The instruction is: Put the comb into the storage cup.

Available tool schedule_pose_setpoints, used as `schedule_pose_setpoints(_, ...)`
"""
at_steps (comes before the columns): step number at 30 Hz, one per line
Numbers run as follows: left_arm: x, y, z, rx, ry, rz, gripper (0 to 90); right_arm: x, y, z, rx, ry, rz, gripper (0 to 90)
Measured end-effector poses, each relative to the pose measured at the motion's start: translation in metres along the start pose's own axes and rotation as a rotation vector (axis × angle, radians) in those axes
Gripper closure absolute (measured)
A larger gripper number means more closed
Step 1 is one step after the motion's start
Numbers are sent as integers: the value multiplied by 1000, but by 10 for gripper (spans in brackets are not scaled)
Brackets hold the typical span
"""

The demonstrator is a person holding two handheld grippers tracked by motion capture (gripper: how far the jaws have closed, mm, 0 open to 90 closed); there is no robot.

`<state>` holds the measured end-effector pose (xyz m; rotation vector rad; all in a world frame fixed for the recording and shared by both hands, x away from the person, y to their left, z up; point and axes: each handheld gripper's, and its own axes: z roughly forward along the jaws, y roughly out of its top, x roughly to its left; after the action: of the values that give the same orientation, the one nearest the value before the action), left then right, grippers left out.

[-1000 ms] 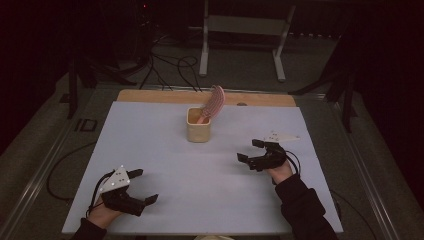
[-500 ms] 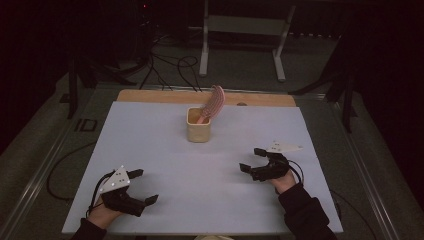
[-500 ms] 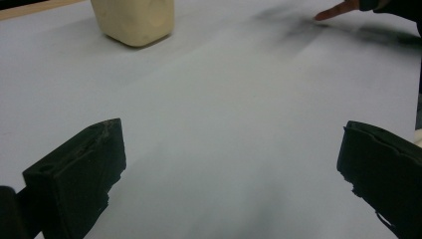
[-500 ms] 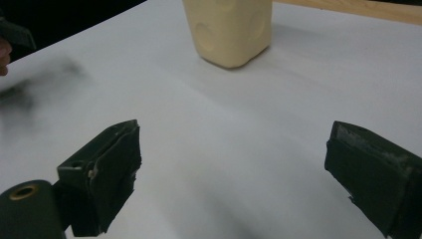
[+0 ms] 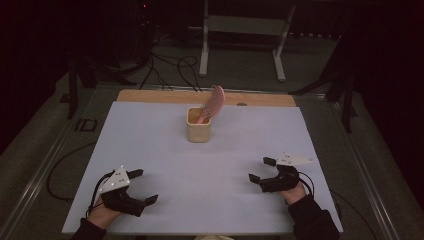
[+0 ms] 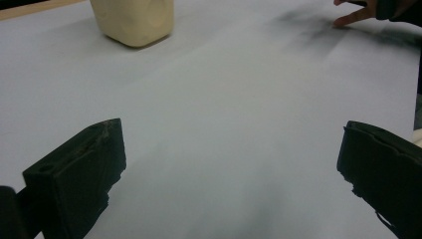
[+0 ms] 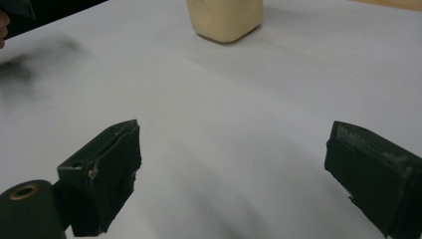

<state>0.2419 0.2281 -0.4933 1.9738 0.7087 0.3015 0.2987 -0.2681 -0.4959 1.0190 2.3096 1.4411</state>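
A cream square cup (image 5: 198, 125) stands on the white table sheet (image 5: 150, 150) toward the back middle. A pink curved object with a dotted face (image 5: 215, 102) leans out of it to the right. The cup's base is in the left gripper view (image 6: 134, 20) and the right gripper view (image 7: 226, 17). My left gripper (image 5: 144, 186) rests at the near left, open and empty. At the near right my right gripper (image 5: 261, 170) is open, holding nothing. Both sets of jaws stand wide apart over bare sheet (image 6: 224, 124) (image 7: 234, 124).
A wooden strip (image 5: 150, 96) runs along the table's far edge. Beyond it, a metal stand (image 5: 240, 30) and cables (image 5: 170, 65) sit on the dark floor. The other hand's fingers (image 6: 356, 12) are at the top right of the left gripper view.
My right gripper has drawn back toward the near edge and slightly right. The left gripper, cup and pink object have not moved.
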Motion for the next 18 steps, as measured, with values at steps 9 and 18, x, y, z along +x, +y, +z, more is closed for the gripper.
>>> schedule_pose_setpoints(9,0,0,0,0,-3,-1,0,3,-11,-17,-16,-22,4,77)
schedule_pose_setpoints(18,0,0,0,-2,-4,-3,1,6,-24,-31,-10,-59,-5,77)
